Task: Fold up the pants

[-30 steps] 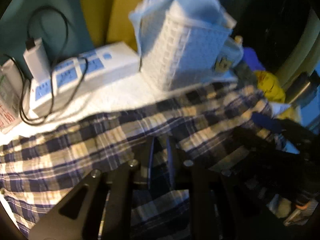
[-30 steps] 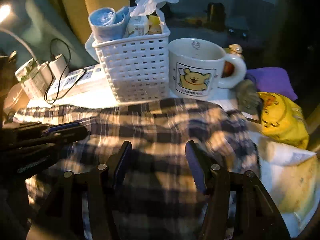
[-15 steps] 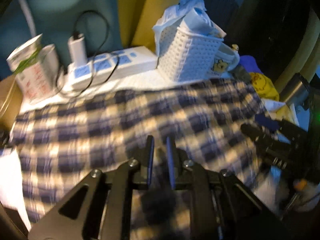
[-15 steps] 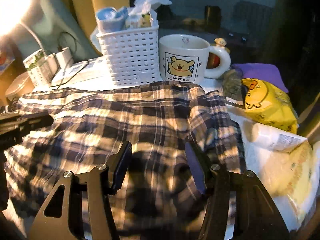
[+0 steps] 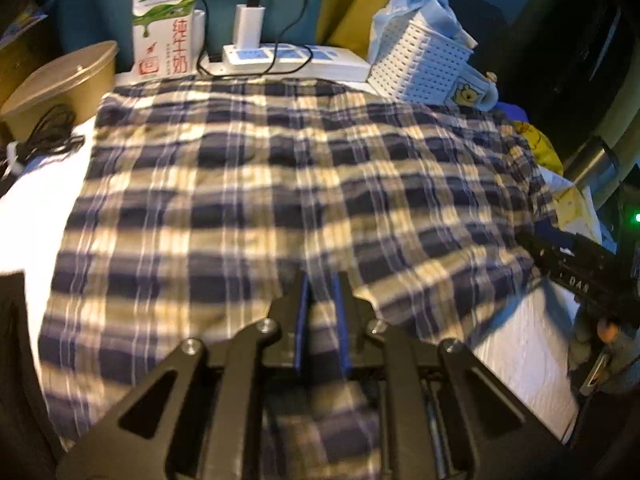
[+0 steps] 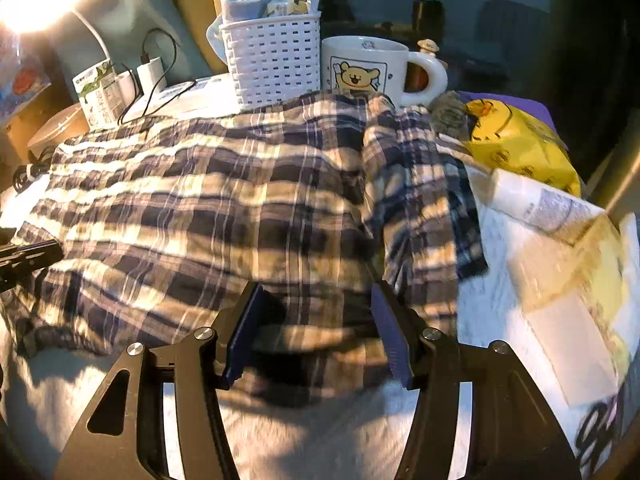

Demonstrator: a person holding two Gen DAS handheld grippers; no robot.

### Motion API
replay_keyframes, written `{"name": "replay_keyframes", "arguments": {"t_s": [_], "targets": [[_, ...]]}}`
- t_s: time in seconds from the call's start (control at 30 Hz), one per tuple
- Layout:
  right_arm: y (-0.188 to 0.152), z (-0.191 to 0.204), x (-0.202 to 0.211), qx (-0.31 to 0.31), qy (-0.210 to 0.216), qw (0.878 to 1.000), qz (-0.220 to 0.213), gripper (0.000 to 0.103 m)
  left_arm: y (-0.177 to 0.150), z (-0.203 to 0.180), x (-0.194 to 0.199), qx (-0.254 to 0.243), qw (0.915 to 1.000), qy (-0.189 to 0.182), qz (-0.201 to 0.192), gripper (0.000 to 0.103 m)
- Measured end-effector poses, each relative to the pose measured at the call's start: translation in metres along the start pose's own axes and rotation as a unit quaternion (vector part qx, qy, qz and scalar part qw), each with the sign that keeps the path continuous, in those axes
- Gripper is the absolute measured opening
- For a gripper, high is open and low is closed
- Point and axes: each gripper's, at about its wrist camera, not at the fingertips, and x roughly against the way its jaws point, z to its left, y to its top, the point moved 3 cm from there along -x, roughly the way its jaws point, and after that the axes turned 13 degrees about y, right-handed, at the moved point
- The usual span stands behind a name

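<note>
Blue and cream plaid pants (image 5: 260,184) lie spread across a white-covered table, reaching back to the clutter behind. My left gripper (image 5: 322,312) sits at the near edge, its jaws nearly together with a fold of the plaid cloth pinched between them. The right gripper (image 6: 316,320) hovers over the pants (image 6: 224,208) near their front right edge, jaws wide apart and gripping nothing. A bunched flap of cloth (image 6: 420,192) lies along the right side. Each gripper shows in the other's view: the right gripper (image 5: 576,268) and the left gripper (image 6: 28,258).
Behind the pants stand a white basket (image 6: 272,64), a bear mug (image 6: 360,68), a power strip (image 5: 288,58) with a charger and a milk carton (image 5: 164,32). A brown bowl (image 5: 60,84) and cables sit at the left, a yellow bag (image 6: 520,144) and papers at the right.
Both grippers have drawn back toward the near edge, away from the basket and mug. The left one pulled the cloth along, and the pants now lie stretched out flatter and wider.
</note>
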Motion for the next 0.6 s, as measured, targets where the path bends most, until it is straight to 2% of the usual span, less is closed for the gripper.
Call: {"name": "replay_keyframes", "arguments": {"t_s": [0.3, 0.6], "targets": [[-0.027, 0.002, 0.017, 0.002, -0.012, 1.000, -0.008, 0.059, -0.046, 0.000, 0.030, -0.035, 0.9989, 0.014, -0.030, 0.014], [-0.054, -0.005, 0.035, -0.033, -0.012, 0.999, -0.002, 0.059, -0.074, 0.020, 0.052, -0.017, 0.9997, 0.000, -0.020, 0.014]]}}
